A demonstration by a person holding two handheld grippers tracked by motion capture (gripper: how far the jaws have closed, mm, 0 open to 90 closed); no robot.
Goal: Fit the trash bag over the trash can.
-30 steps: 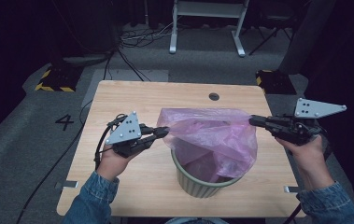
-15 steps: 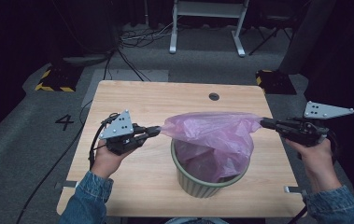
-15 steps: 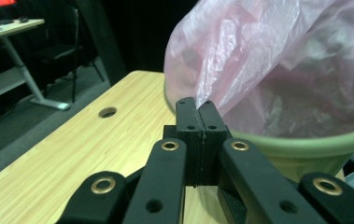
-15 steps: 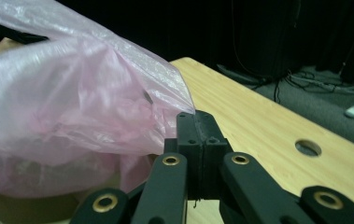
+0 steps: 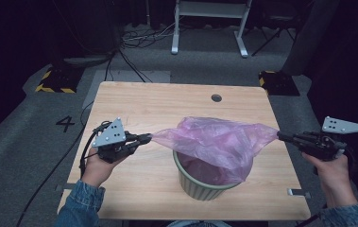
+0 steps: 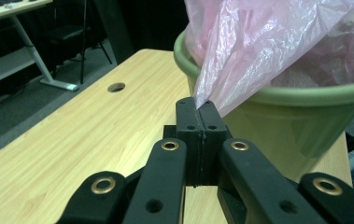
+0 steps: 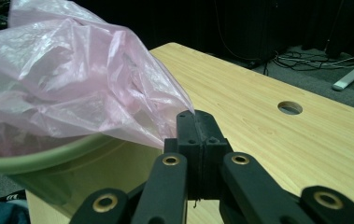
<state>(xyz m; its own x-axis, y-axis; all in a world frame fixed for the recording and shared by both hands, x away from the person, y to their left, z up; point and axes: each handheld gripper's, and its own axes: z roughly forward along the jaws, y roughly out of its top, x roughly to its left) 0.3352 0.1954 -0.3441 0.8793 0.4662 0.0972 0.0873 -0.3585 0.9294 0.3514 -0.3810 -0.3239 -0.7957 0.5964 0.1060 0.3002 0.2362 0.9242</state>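
Bag: one pink plastic bag (image 5: 217, 142), stretched wide above the bin, its lower part hanging down inside it; you hold it at two opposite edges, most likely to open its mouth so it can go over the rim.
Bin: one green bin (image 5: 200, 187) standing upright on the near middle of the table, under the bag; the rim shows bare on its near side, so the liner is not yet folded over it.
Left gripper: your left gripper (image 5: 147, 138) sits left of the bin, jaws clamped together on the bag's left corner; the film comes out right at the tips.
Right gripper: your right gripper (image 5: 280, 136) is out past the table's right edge, jaws pinched tight on the bag's right corner.
Why so far apart: pulling to both sides keeps the thin film taut.
Table: one wooden table (image 5: 143, 104), one round hole (image 5: 216, 98) near its far edge.
Count: two grippers, one bag, one bin.
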